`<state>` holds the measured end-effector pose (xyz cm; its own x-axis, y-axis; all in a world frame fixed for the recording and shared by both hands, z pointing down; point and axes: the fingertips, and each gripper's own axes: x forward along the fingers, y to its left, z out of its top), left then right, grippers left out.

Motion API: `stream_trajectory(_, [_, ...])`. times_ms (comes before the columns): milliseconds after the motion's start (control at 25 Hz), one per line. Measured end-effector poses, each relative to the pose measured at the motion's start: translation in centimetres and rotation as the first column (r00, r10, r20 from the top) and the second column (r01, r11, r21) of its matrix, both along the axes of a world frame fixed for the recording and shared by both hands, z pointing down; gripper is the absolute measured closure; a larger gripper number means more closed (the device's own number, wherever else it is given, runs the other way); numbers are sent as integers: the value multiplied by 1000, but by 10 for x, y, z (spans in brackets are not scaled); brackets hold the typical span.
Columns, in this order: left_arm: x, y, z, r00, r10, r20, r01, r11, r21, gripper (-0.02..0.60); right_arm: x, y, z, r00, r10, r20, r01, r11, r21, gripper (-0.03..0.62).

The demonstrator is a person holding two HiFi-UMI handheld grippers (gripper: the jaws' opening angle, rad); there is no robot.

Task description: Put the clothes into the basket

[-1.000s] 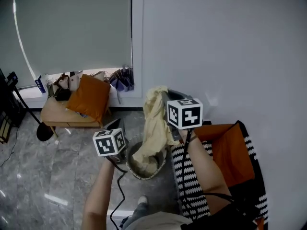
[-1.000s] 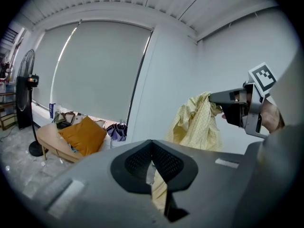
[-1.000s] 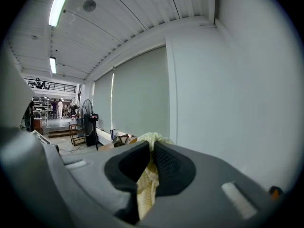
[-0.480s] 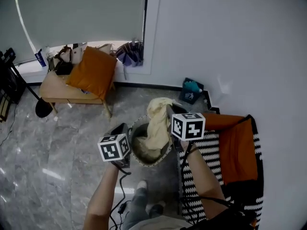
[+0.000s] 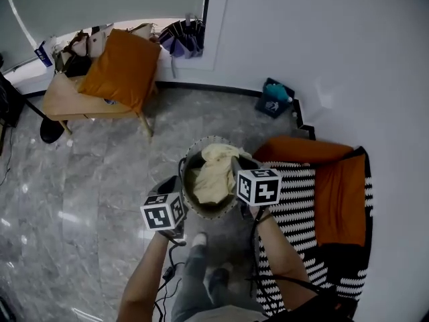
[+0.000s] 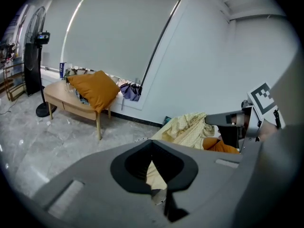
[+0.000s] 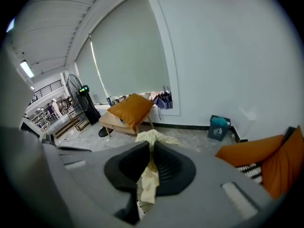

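Head view, basket taken as the dial centre. The basket (image 5: pixel 209 213) stands on the grey marble floor (image 5: pixel 100 180), just ahead of the person's shoe (image 5: pixel 199 240).

Yellow cloth (image 5: pixel 213 176): most of it lies bunched inside the basket. One fold rises above the rim toward 1 o'clock.

Right gripper (image 7: pixel 151 148): I see it at the basket's 3 o'clock edge, marker cube facing up. In its own view the jaws are pressed together on a strip of the yellow cloth. The fabric pokes out past the tips and hangs down through the slot between the pads.

Left gripper (image 6: pixel 152 144): at the basket's 8 o'clock edge. In its own view the tips meet, and a wedge of the same pale yellow fabric fills the slot below them, so I read it as pinching the cloth too. Beyond the tips the cloth runs toward 2 o'clock to the other gripper.

Surroundings:
- Striped chair (image 5: pixel 301 206) at 3 o'clock, just beside the basket, carrying an orange chair cushion (image 5: pixel 342 196).
- Blue bin (image 5: pixel 275 99) at 1 o'clock, against the wall.
- Wooden bench (image 5: pixel 74 102) at 10 o'clock, well apart, with an orange bench cushion (image 5: pixel 120 66) leaning on it.
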<state>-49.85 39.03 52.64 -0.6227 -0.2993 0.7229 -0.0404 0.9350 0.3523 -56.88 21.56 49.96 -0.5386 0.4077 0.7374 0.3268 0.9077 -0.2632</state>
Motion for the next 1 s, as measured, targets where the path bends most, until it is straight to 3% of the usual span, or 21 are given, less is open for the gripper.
stream_trajectory(320, [-2, 12, 49, 994, 34, -99, -34, 999, -4, 586, 10, 16, 75, 990, 40, -135, -41, 999, -10, 557])
stream_trajectory(360, [-3, 15, 53, 994, 34, -105, -35, 999, -8, 586, 10, 17, 81, 988, 38, -150, -40, 999, -7, 537])
stream_trajectory(400, [-3, 16, 57, 993, 30, -112, -31, 999, -7, 586, 12, 16, 86, 986, 36, -164, -37, 999, 0, 470])
stream_trajectory(480, [-3, 19, 63, 992, 18, -124, -19, 1000, -1, 586, 15, 11, 93, 982, 37, -183, -34, 999, 17, 457])
stream_trajectory(760, [-2, 19, 67, 990, -8, -142, 11, 1000, 23, 586, 21, -5, 92, 980, 86, -180, -85, 996, 9, 459])
stream_trajectory(1000, [0, 19, 45, 993, -29, -112, 33, 999, 30, 586, 31, -14, 63, 992, 85, -92, -86, 996, 1, 477])
